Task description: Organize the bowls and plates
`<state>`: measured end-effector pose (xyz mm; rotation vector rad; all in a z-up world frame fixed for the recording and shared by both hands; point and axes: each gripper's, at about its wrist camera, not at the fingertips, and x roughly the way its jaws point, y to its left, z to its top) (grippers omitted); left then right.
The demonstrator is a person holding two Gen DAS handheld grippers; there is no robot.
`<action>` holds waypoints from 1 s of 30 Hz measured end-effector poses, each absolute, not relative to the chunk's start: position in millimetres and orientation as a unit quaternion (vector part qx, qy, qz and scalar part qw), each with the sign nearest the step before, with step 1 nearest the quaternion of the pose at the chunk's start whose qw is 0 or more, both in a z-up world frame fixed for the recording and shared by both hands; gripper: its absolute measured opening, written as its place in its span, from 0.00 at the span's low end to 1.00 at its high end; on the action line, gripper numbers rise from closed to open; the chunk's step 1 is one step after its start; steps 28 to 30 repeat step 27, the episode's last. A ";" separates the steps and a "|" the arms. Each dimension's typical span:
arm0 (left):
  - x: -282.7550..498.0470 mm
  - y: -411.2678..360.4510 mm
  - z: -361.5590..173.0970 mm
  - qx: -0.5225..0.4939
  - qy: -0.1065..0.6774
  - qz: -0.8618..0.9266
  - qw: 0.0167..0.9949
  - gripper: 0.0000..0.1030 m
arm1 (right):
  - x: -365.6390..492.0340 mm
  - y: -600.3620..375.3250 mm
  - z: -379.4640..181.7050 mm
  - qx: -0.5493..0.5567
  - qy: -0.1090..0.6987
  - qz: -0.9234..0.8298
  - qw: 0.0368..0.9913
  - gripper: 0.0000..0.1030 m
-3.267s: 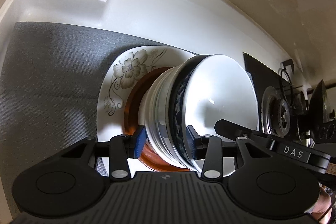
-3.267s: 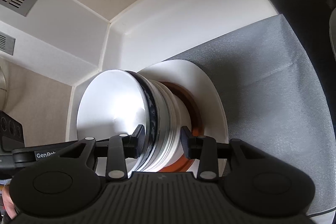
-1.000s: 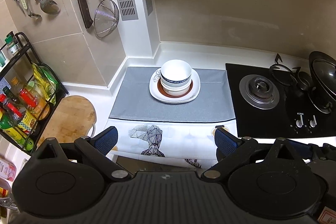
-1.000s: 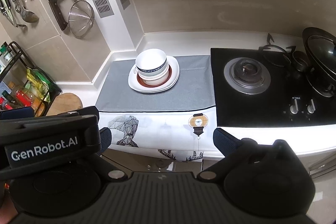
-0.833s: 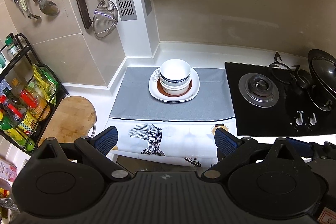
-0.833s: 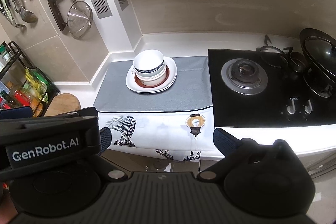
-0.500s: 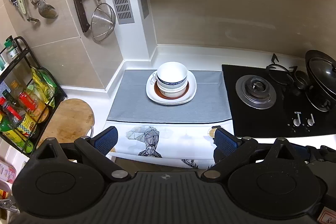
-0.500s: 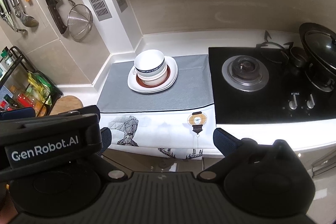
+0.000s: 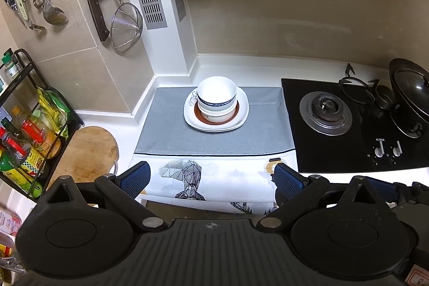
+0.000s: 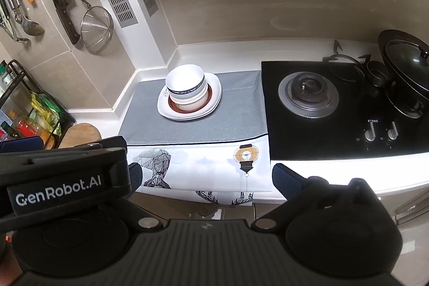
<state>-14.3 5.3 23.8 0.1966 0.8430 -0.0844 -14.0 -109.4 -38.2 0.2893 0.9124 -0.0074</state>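
On the grey mat [image 9: 214, 141] spread over the desk [image 9: 241, 63], just left of the black hob [image 9: 348, 125], the bowls [image 9: 217, 98] sit nested on a brown plate [image 9: 204, 116], itself on a white plate [image 9: 241, 109]. The left tool [image 9: 211, 177] and the right tool [image 10: 203, 174] hover well back from the desk edge, each with its jaws spread wide and gripping nothing. A strainer [image 9: 126, 27] hangs on the tiled wall to the left.

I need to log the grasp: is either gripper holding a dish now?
No. The left gripper and right gripper are open and empty, away from the stacked bowls.
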 end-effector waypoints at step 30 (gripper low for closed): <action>22.9 34.5 4.4 0.081 0.434 -0.026 0.897 0.97 | 25.9 -78.2 -56.1 0.119 0.463 0.006 0.879 1.00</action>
